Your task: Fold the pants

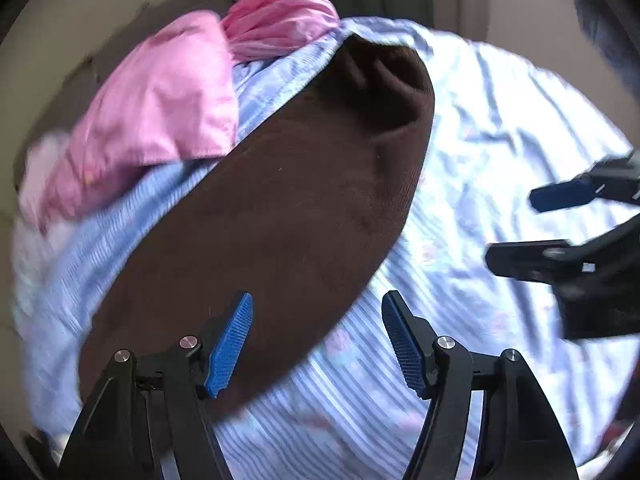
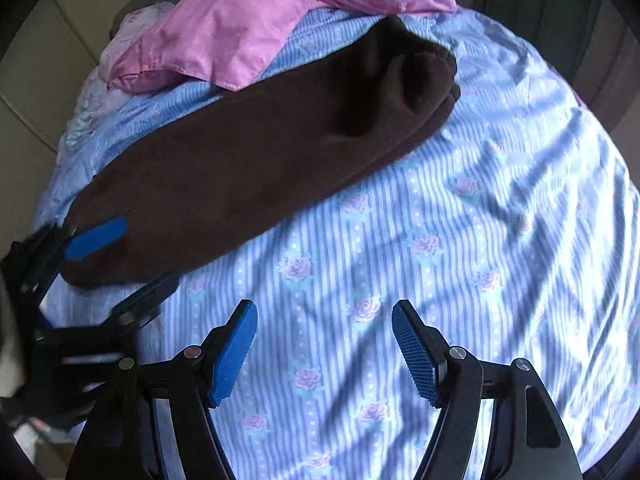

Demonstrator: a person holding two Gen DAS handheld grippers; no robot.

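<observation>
While the striped, rose-printed sheet (image 2: 400, 240) spreads rumpled across the whole bed, the brown pants (image 2: 240, 152) lie on top of it as one long dark band, running diagonally from the near left up toward the far side. Their far end bunches into a thick, rounded fold; in the left wrist view the pants (image 1: 272, 216) fill the middle and reach down under the camera. Beyond them, a pink cloth (image 2: 248, 28) sits heaped at the far edge of the bed, its near corner touching the pants.

Now the left claw (image 1: 316, 340): spread wide, blue pads apart, nothing between them, one finger over the brown fabric and the other over the sheet. From the right wrist view the left claw (image 2: 120, 256) sits at the near end of the pants, one blue pad lying against the cloth, though whether it presses down I cannot tell.

The right claw (image 2: 324, 350) hangs over bare sheet, spread too, gripping nothing, well clear of the pants. The left camera catches it (image 1: 516, 228) at the right edge, blurred.
</observation>
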